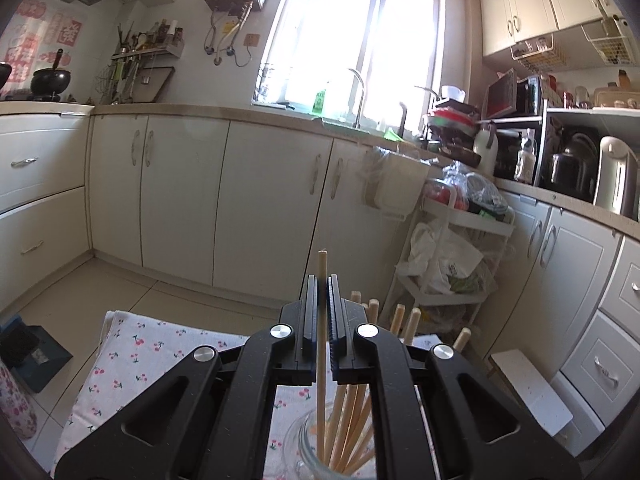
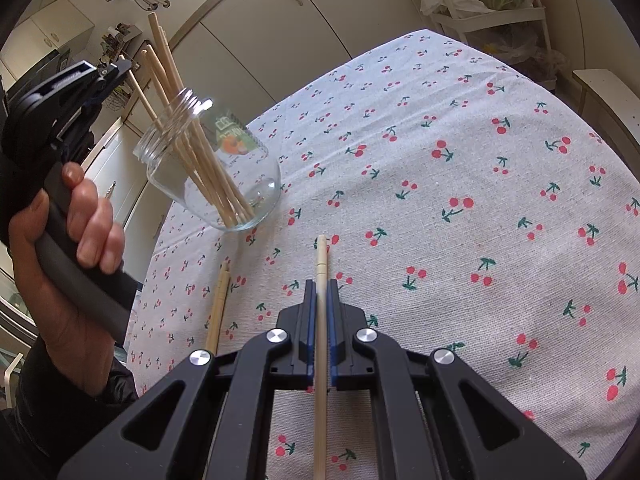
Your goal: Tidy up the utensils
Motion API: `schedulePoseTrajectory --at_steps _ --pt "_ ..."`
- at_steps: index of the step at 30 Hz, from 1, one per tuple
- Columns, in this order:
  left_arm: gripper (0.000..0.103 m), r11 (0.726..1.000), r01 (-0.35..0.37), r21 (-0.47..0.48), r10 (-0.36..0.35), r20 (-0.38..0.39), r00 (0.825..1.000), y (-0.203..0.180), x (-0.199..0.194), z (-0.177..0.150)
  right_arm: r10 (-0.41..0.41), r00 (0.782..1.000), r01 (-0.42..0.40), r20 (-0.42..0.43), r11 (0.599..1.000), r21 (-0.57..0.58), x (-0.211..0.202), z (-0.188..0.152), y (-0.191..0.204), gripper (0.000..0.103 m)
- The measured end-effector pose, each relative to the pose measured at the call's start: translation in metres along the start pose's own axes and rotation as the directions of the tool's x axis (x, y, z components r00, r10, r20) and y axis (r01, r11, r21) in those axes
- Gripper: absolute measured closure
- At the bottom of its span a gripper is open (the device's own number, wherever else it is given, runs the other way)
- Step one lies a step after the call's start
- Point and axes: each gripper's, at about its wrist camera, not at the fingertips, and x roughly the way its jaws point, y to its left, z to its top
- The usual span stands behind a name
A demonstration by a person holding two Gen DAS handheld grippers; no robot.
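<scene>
The left tongs are clenched on one chopstick, upright, its lower end already inside the glass jar among the others. The right tongs pinch a second chopstick lengthwise over the table. These pale wooden sticks look light, stiff and smooth, liable to swivel in a pinch; I'd hold them near the middle. The jar, clear with a threaded neck and paper label, seems fragile and easily tipped, crowded with leaning sticks. Two more chopsticks lie on the coarse cherry-print cloth just beside the right tongs.
</scene>
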Motion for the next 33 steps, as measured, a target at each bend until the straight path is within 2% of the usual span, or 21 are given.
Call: schedulePoseTrajectory --at_steps 2,4,7,14,18,21,23,25,29,33 --pt "0.094 1.0 0.005 0.01 -0.005 -0.01 1.0 0.0 -0.003 -0.002 0.0 1.0 0.0 0.0 1.0 0.0 0.0 0.0 0.0 0.097" --pt "0.078 1.0 0.006 0.02 -0.006 -0.02 1.0 0.0 -0.009 -0.005 -0.001 1.0 0.001 0.0 1.0 -0.001 0.0 0.0 0.0 0.097" --pt "0.064 1.0 -0.003 0.023 0.003 -0.02 1.0 0.003 -0.016 -0.007 -0.003 1.0 0.003 0.001 1.0 -0.003 -0.001 0.0 0.001 0.097" --pt "0.048 0.997 -0.065 -0.036 0.063 -0.062 0.996 0.035 -0.047 -0.022 -0.011 1.0 0.011 0.02 1.0 0.01 -0.005 0.0 0.0 0.097" --pt "0.041 0.987 -0.132 -0.089 0.119 -0.135 0.984 0.067 -0.062 -0.045 0.004 0.998 -0.007 0.06 0.999 0.048 -0.015 0.002 -0.002 0.097" --pt "0.039 0.974 -0.182 -0.135 0.156 -0.187 0.97 0.09 -0.071 -0.063 0.028 0.99 -0.034 0.139 0.999 0.041 -0.033 0.014 0.011 0.097" --pt "0.039 0.964 -0.206 -0.167 0.168 -0.214 0.962 0.103 -0.075 -0.073 0.05 0.978 -0.055 0.204 0.998 0.021 -0.047 0.026 0.025 0.097" --pt "0.038 0.953 -0.224 -0.203 0.176 -0.232 0.957 0.113 -0.077 -0.082 0.074 0.956 -0.074 0.283 0.997 -0.012 -0.063 0.04 0.044 0.097" --pt "0.038 0.941 -0.237 -0.241 0.179 -0.238 0.955 0.123 -0.079 -0.093 0.122 0.89 -0.091 0.439 0.992 -0.093 -0.09 0.071 0.086 0.097" --pt "0.038 0.936 -0.232 -0.265 0.171 -0.234 0.957 0.129 -0.079 -0.095 0.171 0.836 -0.101 0.521 0.982 -0.161 -0.104 0.096 0.121 0.097"
